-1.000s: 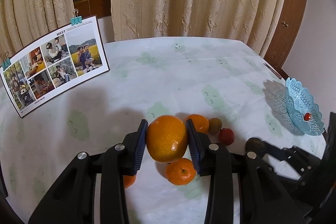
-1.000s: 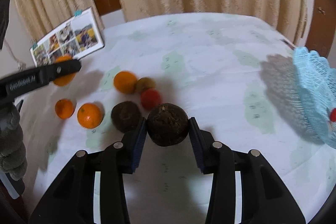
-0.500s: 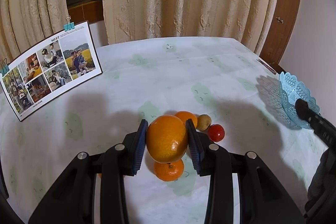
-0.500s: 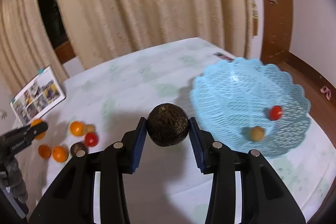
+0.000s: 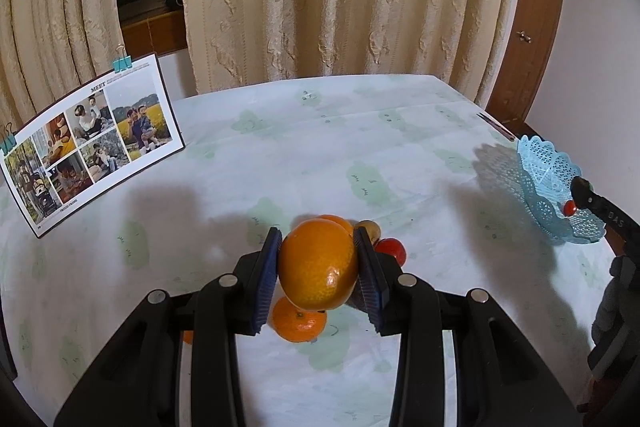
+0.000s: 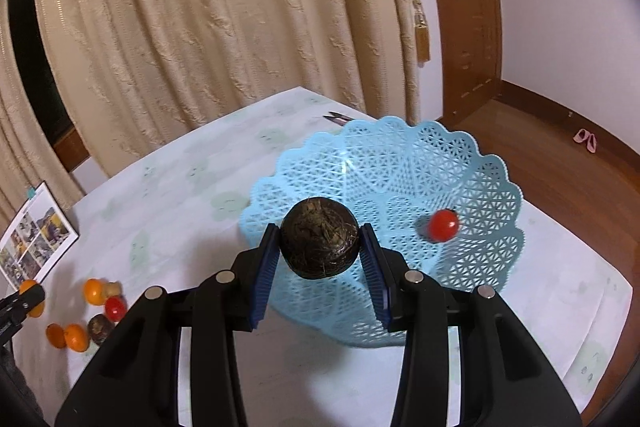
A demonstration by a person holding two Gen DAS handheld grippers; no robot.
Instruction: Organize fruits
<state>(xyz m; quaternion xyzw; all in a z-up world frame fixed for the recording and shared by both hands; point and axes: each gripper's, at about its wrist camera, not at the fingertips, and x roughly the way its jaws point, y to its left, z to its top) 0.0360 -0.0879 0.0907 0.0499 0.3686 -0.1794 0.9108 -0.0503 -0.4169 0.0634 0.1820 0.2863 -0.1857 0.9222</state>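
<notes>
My left gripper (image 5: 318, 267) is shut on a large orange (image 5: 318, 269) and holds it above the table. Below it lie a small orange (image 5: 298, 323), another orange (image 5: 334, 219), a brownish fruit (image 5: 370, 229) and a red tomato (image 5: 392, 249). My right gripper (image 6: 319, 247) is shut on a dark brown round fruit (image 6: 319, 243) and holds it over the near rim of the light blue basket (image 6: 400, 167). A red tomato (image 6: 441, 225) lies in the basket. The basket also shows in the left wrist view (image 5: 552, 195).
A photo card (image 5: 88, 143) stands at the table's left, held by clips. Loose fruits (image 6: 88, 319) lie at the left in the right wrist view. Curtains hang behind the table. The table edge and wooden floor (image 6: 580, 187) lie just past the basket.
My right gripper has carried the dark fruit from the fruit pile over to the blue basket. My left gripper has lifted the large orange a little higher.
</notes>
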